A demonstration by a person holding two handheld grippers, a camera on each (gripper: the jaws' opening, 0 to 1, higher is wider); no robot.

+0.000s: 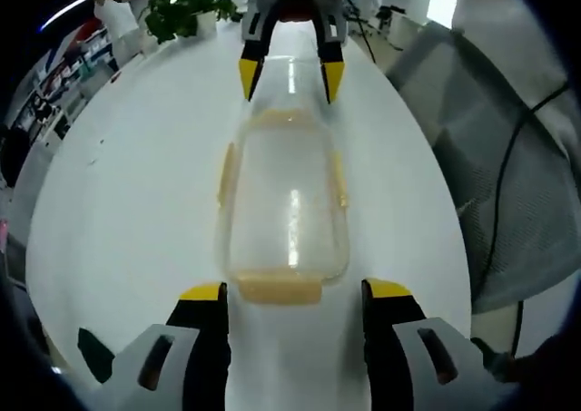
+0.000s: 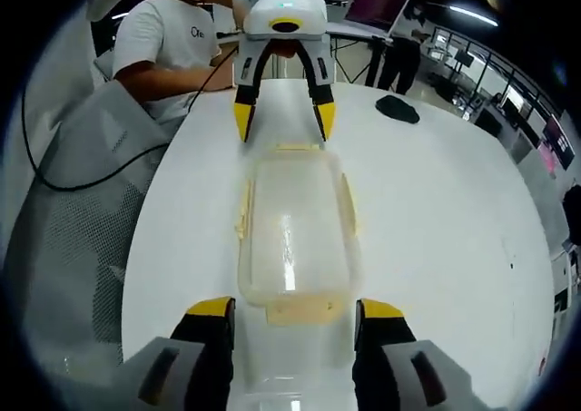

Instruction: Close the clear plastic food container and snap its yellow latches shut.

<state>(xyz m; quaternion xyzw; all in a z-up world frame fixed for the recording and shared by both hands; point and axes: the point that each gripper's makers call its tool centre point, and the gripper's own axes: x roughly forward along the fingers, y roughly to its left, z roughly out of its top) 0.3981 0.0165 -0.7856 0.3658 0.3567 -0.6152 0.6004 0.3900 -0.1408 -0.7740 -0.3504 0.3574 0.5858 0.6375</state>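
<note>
- Claws face each other across the white table (image 1: 136, 184), left claw (image 1: 294, 295) and right claw (image 2: 292, 309) both spread, holding nothing, one at each short end of the clear container (image 1: 286, 202).
- Lid looks seated.
- Yellow latches (image 1: 279, 290) at the ends seem flared out, likely unsnapped.

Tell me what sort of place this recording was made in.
Probably an open office or lab. A long white table carries the clear container, a laptop sits open at its far end beside a seated person, and a potted plant stands at the other end.
</note>
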